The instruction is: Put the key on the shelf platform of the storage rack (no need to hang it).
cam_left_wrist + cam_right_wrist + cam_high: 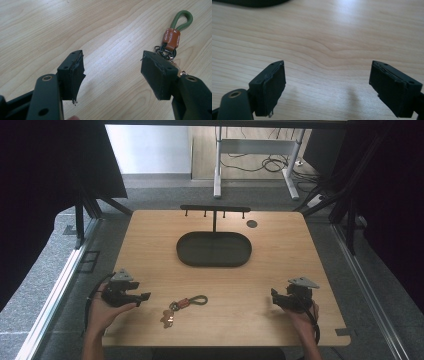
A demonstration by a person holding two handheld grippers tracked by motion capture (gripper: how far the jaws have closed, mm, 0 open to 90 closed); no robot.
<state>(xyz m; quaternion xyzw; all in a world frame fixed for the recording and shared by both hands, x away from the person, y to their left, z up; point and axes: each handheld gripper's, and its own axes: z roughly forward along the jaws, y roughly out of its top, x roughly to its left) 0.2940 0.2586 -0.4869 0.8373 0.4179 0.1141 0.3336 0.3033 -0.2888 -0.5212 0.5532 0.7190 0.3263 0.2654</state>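
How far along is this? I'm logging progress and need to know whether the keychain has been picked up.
Nothing looks done: the keychain lies flat on the table, apart from the tray and hook stand. The left gripper is open beside it, the right gripper open over bare wood. Grasping and moving it remain.

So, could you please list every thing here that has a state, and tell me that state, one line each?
Left gripper: jaws open, nothing between them, beside the keychain.
Right gripper: jaws open, holding nothing, over bare table.
Keychain: lying flat on the wooden table, not held, green loop stretched out.
Oval tray: empty.
Hook rack: upright behind the tray, nothing hanging.
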